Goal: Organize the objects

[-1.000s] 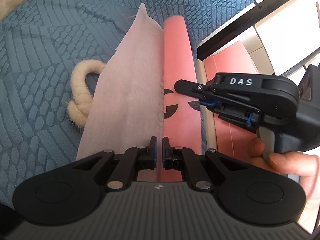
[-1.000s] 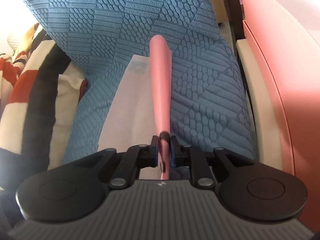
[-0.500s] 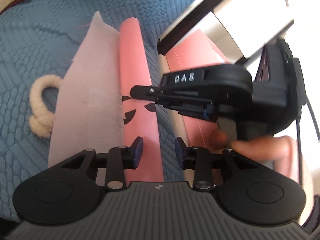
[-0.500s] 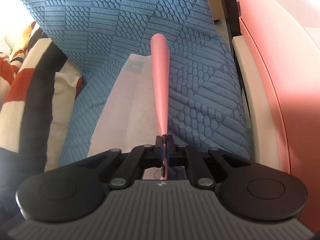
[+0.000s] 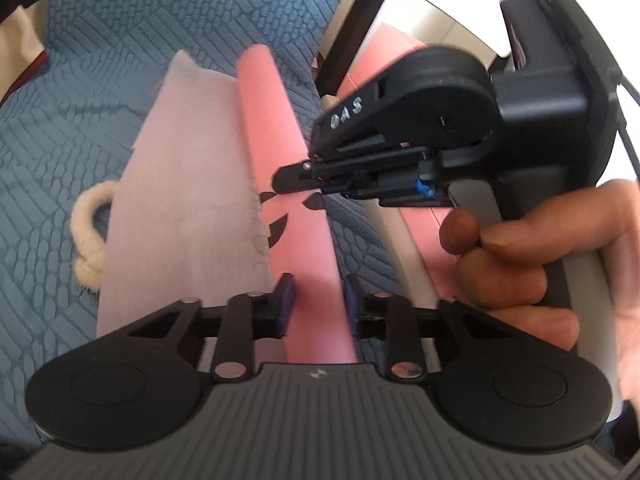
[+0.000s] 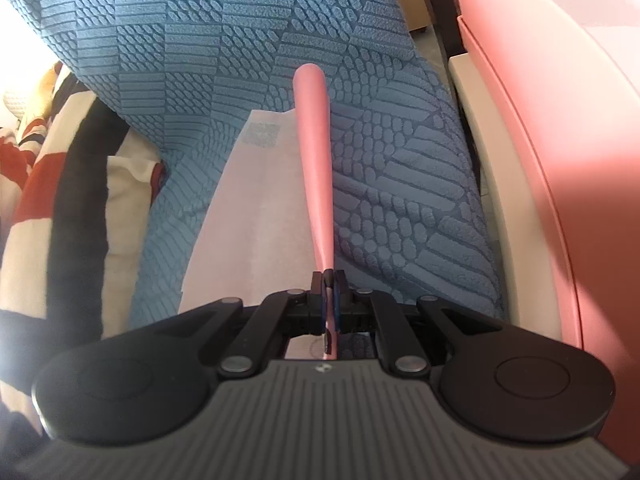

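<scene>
The pink sheet [image 5: 296,208], folded into a long strip, lay on the blue quilt [image 5: 120,40] beside a white tissue [image 5: 188,184]. It looked light, thin and floppy, so a pinch on the folded edge suited it best. The right tool [image 6: 329,280] was clenched on that edge near the strip's middle. The left tool [image 5: 316,296], clamped at the strip's near end a second earlier, had let go, swung wide, and had just been closing; its pads now straddled the sheet without pressing.
</scene>
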Demonstrator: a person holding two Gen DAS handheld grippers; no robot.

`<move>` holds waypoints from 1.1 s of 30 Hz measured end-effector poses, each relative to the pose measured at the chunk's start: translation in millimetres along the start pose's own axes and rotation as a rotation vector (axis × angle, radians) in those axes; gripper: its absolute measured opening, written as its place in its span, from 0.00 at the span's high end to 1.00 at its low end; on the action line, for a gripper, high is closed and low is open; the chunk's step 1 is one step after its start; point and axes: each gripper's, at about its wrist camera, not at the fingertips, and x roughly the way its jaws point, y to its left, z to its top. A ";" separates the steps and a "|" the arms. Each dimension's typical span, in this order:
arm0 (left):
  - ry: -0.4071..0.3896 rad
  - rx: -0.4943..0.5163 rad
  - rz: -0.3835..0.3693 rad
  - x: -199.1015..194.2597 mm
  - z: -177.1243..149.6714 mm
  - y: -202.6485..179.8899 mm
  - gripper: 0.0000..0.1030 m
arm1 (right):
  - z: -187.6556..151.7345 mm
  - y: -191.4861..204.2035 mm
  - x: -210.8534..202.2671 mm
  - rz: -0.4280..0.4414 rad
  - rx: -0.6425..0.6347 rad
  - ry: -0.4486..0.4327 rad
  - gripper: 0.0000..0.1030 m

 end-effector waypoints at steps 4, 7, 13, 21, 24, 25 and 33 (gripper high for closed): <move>-0.040 -0.097 -0.022 -10.3 5.6 15.6 0.87 | -0.9 -0.5 -0.7 -0.030 -0.007 -0.015 0.92; -0.042 -0.228 -0.071 -10.6 7.4 36.2 0.88 | -1.4 -0.5 -0.4 -0.026 -0.001 -0.023 0.90; -0.029 -0.403 -0.131 -9.3 3.7 60.0 0.89 | -2.7 0.8 -3.7 0.005 0.012 -0.047 0.87; -0.030 -0.504 -0.151 -13.4 -10.1 69.8 0.92 | -5.0 -0.3 -14.1 0.103 0.042 -0.043 0.76; -0.033 -0.541 -0.152 -21.3 -12.3 76.9 0.92 | -7.9 4.7 -19.8 0.135 0.023 -0.053 0.75; -0.032 -0.547 -0.151 -21.4 -12.8 77.5 0.92 | -9.1 6.8 -20.9 0.143 0.013 -0.054 0.75; -0.014 -0.561 -0.108 -23.2 -15.6 84.7 0.92 | -17.4 22.8 -18.8 0.175 -0.058 -0.036 0.76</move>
